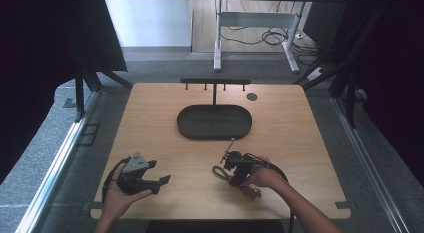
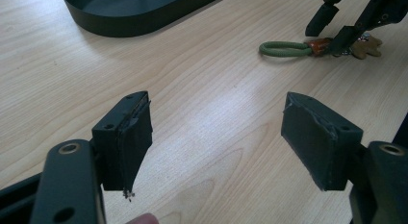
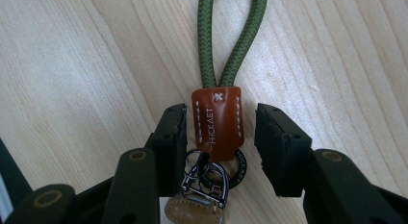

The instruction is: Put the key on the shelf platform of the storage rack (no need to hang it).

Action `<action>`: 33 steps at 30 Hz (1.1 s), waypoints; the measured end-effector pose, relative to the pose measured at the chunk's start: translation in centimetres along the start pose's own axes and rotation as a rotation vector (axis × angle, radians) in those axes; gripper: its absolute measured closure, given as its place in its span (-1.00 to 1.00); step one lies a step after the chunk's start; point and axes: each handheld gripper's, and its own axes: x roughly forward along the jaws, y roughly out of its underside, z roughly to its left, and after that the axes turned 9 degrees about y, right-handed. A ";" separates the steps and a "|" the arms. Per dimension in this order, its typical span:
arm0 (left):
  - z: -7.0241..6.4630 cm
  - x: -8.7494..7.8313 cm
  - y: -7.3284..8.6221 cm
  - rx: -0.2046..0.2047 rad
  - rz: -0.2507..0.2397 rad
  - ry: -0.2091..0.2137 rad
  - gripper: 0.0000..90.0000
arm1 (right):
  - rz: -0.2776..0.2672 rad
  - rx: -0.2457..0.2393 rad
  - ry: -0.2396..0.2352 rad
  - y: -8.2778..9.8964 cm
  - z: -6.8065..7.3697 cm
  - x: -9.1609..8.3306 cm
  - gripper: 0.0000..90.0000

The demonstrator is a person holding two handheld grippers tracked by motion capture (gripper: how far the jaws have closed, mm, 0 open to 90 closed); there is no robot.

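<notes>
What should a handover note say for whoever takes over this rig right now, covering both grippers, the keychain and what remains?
Left gripper: open, holding nothing, low over the table.
Right gripper: open, jaws straddling the brown leather tab of the keychain; a gap shows beside the tab on one side at least, so no grip yet.
Keychain: flat on the table, green cord loop pointing away from the right gripper, metal rings and clasp down between its jaws.
Black oval tray and hook stand: both without the keychain.
Done: approach. Left: close on the tab and lift; probably hang or place it.
</notes>
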 end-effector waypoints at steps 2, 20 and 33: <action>0.0 0.0 0.0 -0.001 0.001 0.000 -0.41 | 0.005 0.004 0.003 0.0 0.1 0.2 0.27; 0.0 -0.2 0.0 -0.002 -0.005 -0.003 -0.41 | 0.012 -0.009 0.027 -0.1 0.4 0.4 0.47; 0.0 -0.4 -0.1 0.001 -0.009 -0.006 -0.41 | -0.050 0.000 0.026 0.7 -0.5 -2.9 0.49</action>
